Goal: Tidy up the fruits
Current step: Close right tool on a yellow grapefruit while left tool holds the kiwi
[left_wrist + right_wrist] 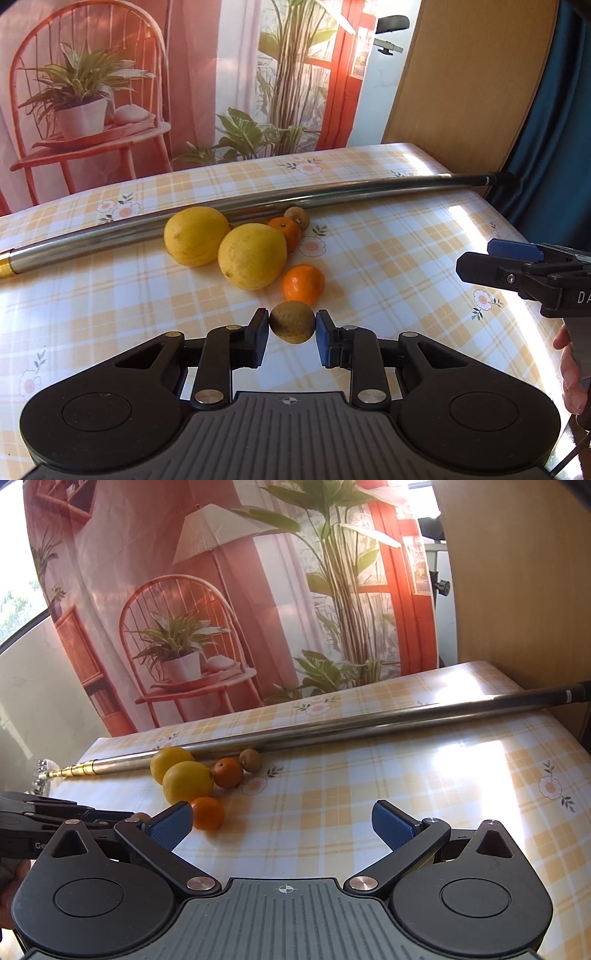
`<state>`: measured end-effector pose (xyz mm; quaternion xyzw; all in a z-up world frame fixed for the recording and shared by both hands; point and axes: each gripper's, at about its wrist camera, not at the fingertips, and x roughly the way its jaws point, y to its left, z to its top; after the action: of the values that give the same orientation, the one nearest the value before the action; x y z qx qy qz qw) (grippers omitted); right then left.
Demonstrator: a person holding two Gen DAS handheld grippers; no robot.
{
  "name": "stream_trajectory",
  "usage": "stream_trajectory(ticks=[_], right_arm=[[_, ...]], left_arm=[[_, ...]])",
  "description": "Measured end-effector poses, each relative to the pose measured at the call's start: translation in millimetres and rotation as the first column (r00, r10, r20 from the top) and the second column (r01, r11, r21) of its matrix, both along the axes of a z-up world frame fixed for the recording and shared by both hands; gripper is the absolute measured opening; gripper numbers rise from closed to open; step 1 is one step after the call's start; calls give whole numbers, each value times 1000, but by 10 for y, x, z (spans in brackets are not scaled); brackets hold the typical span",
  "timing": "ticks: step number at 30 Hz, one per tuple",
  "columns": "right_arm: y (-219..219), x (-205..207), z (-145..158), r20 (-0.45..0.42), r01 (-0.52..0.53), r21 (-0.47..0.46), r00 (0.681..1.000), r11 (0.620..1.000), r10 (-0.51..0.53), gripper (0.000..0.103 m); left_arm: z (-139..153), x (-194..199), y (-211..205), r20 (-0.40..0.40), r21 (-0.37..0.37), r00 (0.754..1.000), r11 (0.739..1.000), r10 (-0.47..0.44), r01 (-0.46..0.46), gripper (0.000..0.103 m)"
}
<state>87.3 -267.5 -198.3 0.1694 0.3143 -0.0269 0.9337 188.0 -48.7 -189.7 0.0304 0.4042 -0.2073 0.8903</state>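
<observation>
Left gripper (292,325) is clamped on a kiwi (292,321) at the near end of the fruit cluster, seemingly just off the table (406,258). Right gripper (282,823) hangs wide apart, empty. Beyond: orange (303,283), two lemons (252,256), a pole (332,194).

Table (406,236) covered in a yellow-checked floral cloth. A long metal pole (332,192) lies across its far side. Just in front of the pole: two lemons (197,236) (252,256), touching; two mandarins (284,230) (303,283); one brownish round fruit (296,217) against the pole, another (292,322) nearest the camera.
</observation>
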Motion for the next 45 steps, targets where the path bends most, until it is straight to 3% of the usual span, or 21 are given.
stream_trajectory(ticks=[9,14,17,19,23,35,37,38,41,45], right_arm=[[528,391,137,48,-203,-109,977,973,209,93],[832,731,89,33,-299,-153,951,942,308,87],[1015,950,-20,-20,-340,-198,939,919,343,77],[1111,1058,-85,-50,-351,-226,936,909,349,71],[1249,1226,-205,-106,-370,-259,929,892,355,68],[1530,1498,-394,-220,-401,-407,915,821,338,68],[1581,1525,-428,-243,-390,-450,919,803,310,56],[1602,1531,-436,-247,-384,-467,921,796,299,56],[1608,1518,-427,-250,-382,-459,922,802,296,55],[1551,1413,-351,-251,-412,-320,905,853,343,55]], left_arm=[[308,-244,762,61,-43,979,980,196,-194,29],[380,-334,1080,84,-53,960,964,266,-262,29],[367,-377,1189,97,-46,953,958,288,-284,29],[340,-396,1236,93,-54,950,955,297,-293,29],[269,-391,1290,92,-61,948,952,305,-301,29],[82,-407,1302,66,-111,946,945,316,-308,29],[54,-410,1300,60,-113,947,945,316,-308,29],[41,-412,1297,57,-112,947,945,315,-308,29],[12,-427,1291,51,-110,949,946,312,-305,29],[21,-446,1292,55,-107,951,949,304,-297,29]])
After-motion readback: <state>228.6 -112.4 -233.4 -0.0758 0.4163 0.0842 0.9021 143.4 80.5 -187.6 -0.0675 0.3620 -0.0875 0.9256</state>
